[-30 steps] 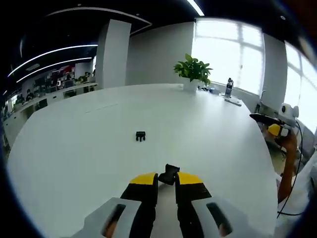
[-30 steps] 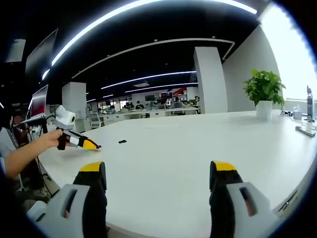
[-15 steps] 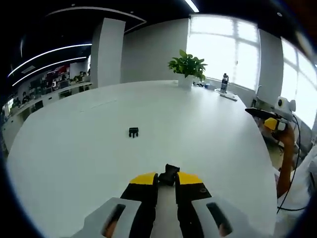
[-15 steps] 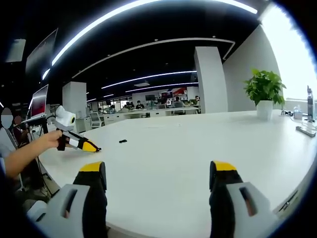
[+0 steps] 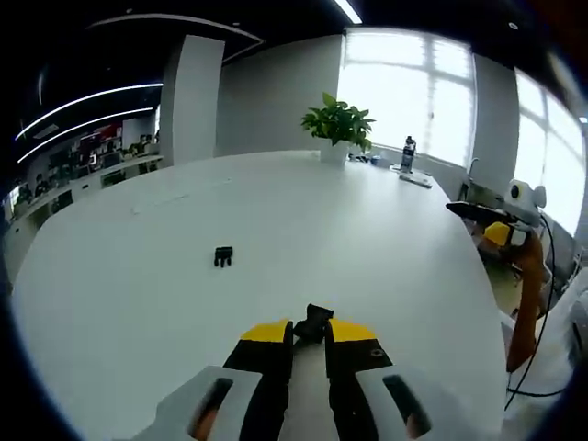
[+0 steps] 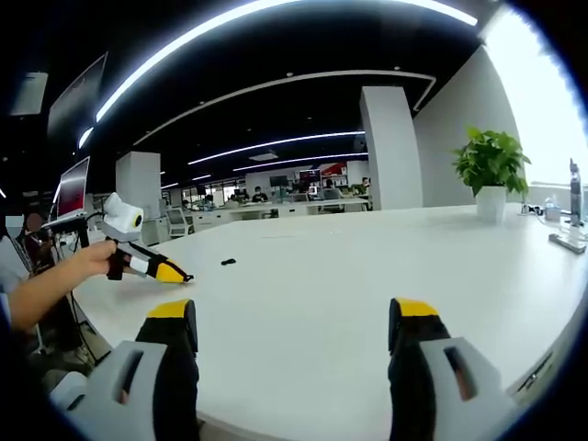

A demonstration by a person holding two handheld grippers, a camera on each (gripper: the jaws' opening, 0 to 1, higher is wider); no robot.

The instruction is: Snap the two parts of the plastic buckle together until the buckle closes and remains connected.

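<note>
One black buckle part point(image 5: 317, 323) is gripped between the narrowed jaws of the left gripper point(image 5: 308, 342). The other buckle part point(image 5: 223, 256) is seen lying on the white bench point(image 5: 386, 239), well apart from it. The right gripper point(image 6: 294, 322) is held with its jaws wide and empty.

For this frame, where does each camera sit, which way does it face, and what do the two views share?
Left gripper view: rides the left gripper, shut on a black buckle part, looking across the white table toward the other buckle part, a potted plant and windows; a person's arm holds the right gripper at right.
Right gripper view: rides the open right gripper, low at the table edge, facing the office; a hand holds the left gripper at left.
Shared: table, plant, loose buckle part, each other's gripper.
</note>
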